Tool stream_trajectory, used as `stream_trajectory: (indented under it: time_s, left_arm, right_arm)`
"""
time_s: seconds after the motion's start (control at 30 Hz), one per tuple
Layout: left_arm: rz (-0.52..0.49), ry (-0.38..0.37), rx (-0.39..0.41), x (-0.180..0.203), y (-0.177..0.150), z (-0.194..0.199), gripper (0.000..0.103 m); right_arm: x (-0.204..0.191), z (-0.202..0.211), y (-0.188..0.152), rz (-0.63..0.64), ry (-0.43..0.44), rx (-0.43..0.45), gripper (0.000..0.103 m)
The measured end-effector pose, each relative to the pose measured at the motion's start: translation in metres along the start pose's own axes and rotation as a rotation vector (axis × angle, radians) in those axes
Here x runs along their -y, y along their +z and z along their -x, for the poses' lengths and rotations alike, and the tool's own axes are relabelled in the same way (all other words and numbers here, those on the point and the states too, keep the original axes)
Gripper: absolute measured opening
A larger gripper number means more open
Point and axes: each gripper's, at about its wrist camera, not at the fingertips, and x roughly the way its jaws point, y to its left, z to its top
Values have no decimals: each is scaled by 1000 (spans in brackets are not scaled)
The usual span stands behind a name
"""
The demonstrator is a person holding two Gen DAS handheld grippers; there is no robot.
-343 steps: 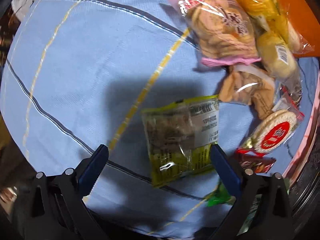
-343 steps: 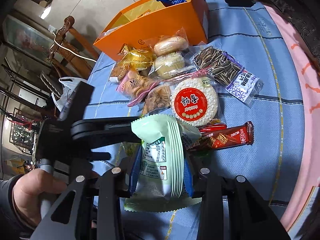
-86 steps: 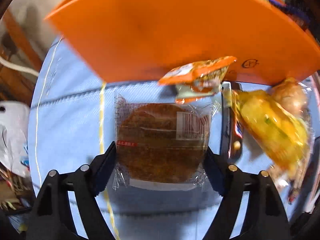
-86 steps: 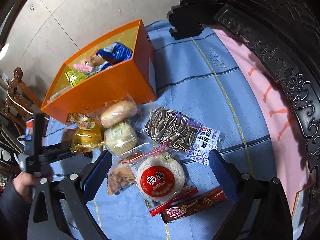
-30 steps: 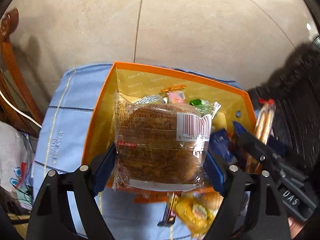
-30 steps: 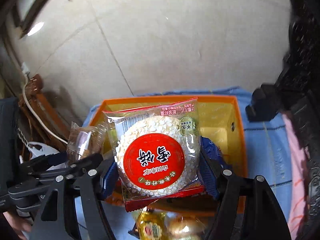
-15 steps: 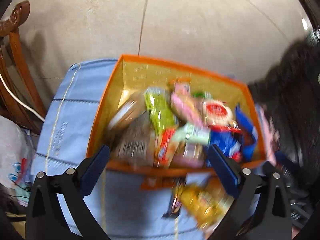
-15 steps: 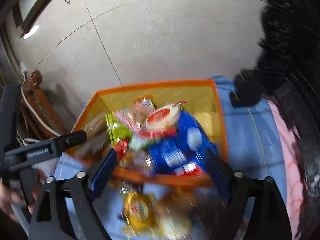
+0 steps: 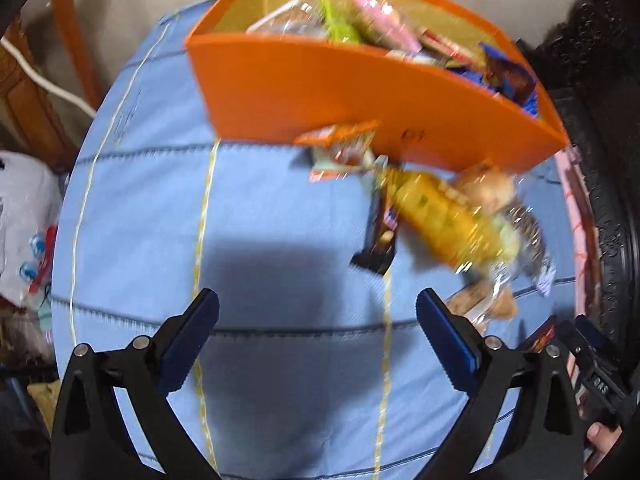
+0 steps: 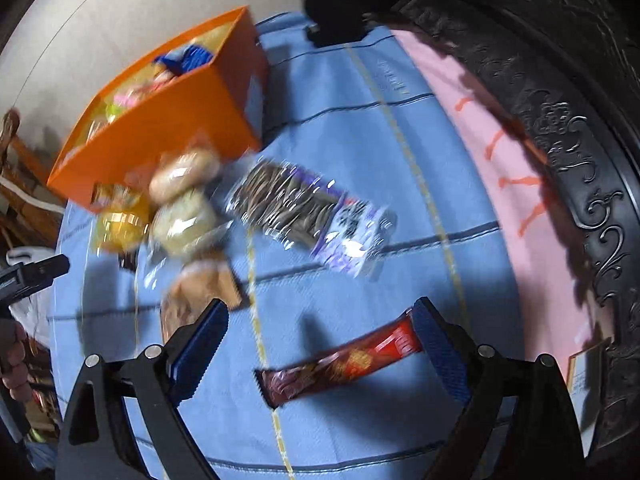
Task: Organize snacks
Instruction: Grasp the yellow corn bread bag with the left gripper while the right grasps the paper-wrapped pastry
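On the cloth-covered counter point(image 10: 420, 184) the box point(image 10: 168, 128) stands at the far end, packets piled in it. Before it lie two buns point(image 10: 184, 196) and a seed packet point(image 10: 292, 204) to their right. A wrapped bar point(image 10: 344, 364) lies nearest, between my right tool's point(image 10: 320, 344) fingers.

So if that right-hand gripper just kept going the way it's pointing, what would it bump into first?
Probably the red snack bar, lying on the blue cloth between the open right gripper's fingers. Depth is hard to judge in this blurred view.

A home — carved wooden furniture point(image 10: 576, 128) (dark, ornate), tiled floor point(image 10: 132, 8).
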Motion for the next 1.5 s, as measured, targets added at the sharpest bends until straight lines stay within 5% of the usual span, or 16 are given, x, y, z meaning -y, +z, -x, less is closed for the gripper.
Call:
stream_trajectory:
  time_s: [0.33, 0.5, 0.53, 0.6, 0.67, 0.7, 0.9, 1.07, 1.27, 1.33, 1.4, 1.5]
  left_arm:
    - [27, -6, -26, -15, -13, 0, 97]
    - [51, -6, -37, -23, -11, -2, 97]
    - [53, -7, -43, -23, -10, -4, 97]
    - [57, -6, -57, -21, -9, -9, 97]
    - [52, -11, -68, -16, -7, -13, 97]
    - [42, -17, -72, -11, -5, -15, 97]
    - [7, -76, -74, 23, 18, -21, 97]
    - [79, -101, -115, 42, 43, -38, 97]
    - [119, -61, -193, 65, 49, -70, 97]
    - [137, -46, -216, 67, 47, -84, 80]
    - [141, -10, -220, 70, 44, -91, 53]
    - [47, 19, -213, 78, 42, -84, 44]
  right_arm:
    - [-102, -38, -6, 395, -53, 18, 97]
    - [-121, -67, 3, 475, -36, -31, 98]
    - [-122, -71, 4, 480, -17, -42, 96]
    - [-125, -76, 4, 505, 61, -110, 73]
    - [-125, -70, 7, 512, 96, -115, 49]
    - [-123, -63, 9, 503, 107, -116, 46]
    - [-97, -33, 2, 420, 208, -113, 46]
    - [-81, -25, -9, 371, 214, -122, 46]
    - [-77, -25, -22, 339, 222, -144, 46]
    - [-79, -23, -23, 340, 228, -143, 46]
    - [-79, -21, -23, 348, 234, -144, 46]
    - [-83, -20, -22, 359, 246, -137, 46]
